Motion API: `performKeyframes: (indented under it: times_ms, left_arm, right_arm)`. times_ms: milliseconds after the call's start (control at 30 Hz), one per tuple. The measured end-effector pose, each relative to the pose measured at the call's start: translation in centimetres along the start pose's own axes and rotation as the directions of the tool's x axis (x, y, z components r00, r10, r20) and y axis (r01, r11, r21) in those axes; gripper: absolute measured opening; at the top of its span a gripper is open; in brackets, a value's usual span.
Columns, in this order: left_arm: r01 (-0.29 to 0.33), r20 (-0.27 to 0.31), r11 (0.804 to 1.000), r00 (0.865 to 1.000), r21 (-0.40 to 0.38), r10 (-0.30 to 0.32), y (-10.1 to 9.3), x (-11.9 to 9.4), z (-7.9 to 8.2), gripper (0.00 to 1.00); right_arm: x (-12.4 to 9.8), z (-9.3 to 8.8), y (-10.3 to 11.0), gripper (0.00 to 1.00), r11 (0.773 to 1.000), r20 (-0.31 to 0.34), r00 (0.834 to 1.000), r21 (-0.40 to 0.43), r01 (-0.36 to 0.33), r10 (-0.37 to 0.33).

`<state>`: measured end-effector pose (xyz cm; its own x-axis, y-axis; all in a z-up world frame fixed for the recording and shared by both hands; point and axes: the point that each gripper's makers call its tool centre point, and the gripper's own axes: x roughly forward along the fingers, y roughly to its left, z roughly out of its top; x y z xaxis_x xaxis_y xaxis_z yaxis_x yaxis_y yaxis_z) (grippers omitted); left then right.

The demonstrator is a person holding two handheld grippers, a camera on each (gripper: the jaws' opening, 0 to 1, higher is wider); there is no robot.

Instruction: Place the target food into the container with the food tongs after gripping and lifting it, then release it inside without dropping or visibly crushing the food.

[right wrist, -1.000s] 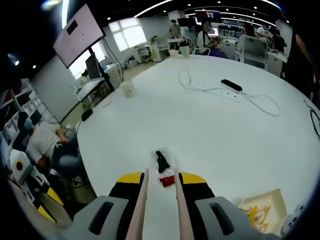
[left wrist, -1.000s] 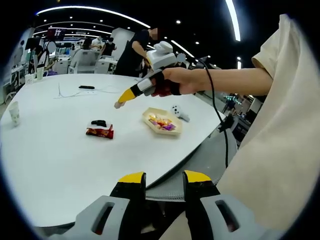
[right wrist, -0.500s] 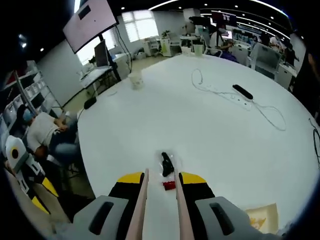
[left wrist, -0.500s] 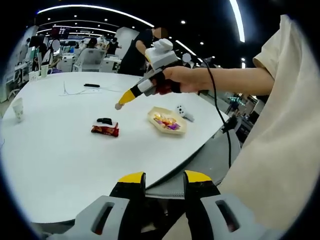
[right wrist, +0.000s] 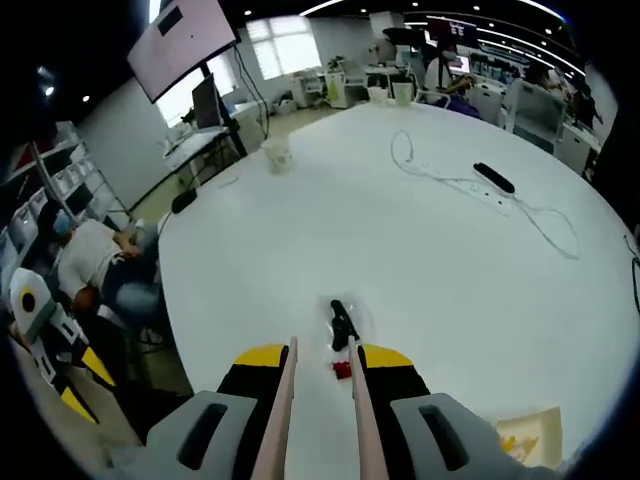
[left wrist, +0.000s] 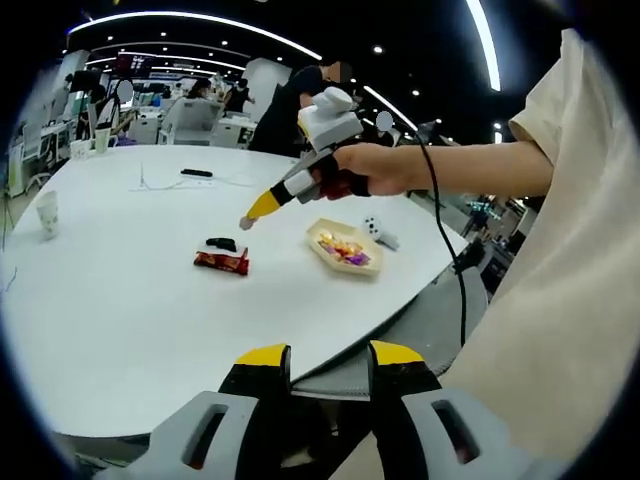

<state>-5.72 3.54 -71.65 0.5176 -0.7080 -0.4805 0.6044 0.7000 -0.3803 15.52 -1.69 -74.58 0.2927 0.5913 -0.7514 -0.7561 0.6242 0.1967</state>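
Right gripper (right wrist: 321, 365) rising from the bottom centre of the right gripper view, jaws clamped on a pair of food tongs (right wrist: 320, 400) whose two pale arms run forward with a narrow gap between them. Just past the tong tips, slightly right of centre, a red snack packet (right wrist: 342, 370) with a black object (right wrist: 342, 326) beside it, both lying on the white worktop (right wrist: 450, 260). Bottom right, the corner of a pale container (right wrist: 522, 438) with wrapped food in it. Farther up the worktop, a power strip with its white cable (right wrist: 492, 180) and a paper cup (right wrist: 277, 156). Left gripper (left wrist: 328, 365) at the bottom centre of the left gripper view, jaws apart and holding nothing, poised over the worktop edge. Centre of that view, the same packet (left wrist: 222, 262) lying near the container (left wrist: 345, 247), not touching it, with a small white object (left wrist: 380, 233) just right of the container. Above them, a hand (left wrist: 365, 170) carrying the right gripper, tong tips hanging over the worktop between packet and container.
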Motion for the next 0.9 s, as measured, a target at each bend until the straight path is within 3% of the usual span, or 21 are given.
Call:
performKeyframes:
  times_ms: [433,900]
  left_arm:
    - [0.001,0.01,1.0,1.0,-0.006,-0.001,0.1,-0.3,-0.3,0.29]
    - [0.013,-0.018,1.0,1.0,0.001,-0.013,0.1,-0.2,-0.5,0.29]
  right_arm:
    - [-0.3,-1.1,-0.2,0.26,1.0,-0.005,1.0,0.015,0.02,-0.02]
    - [1.2,0.1,0.4,0.27,0.997,-0.037,0.999,-0.081,0.013,-0.016]
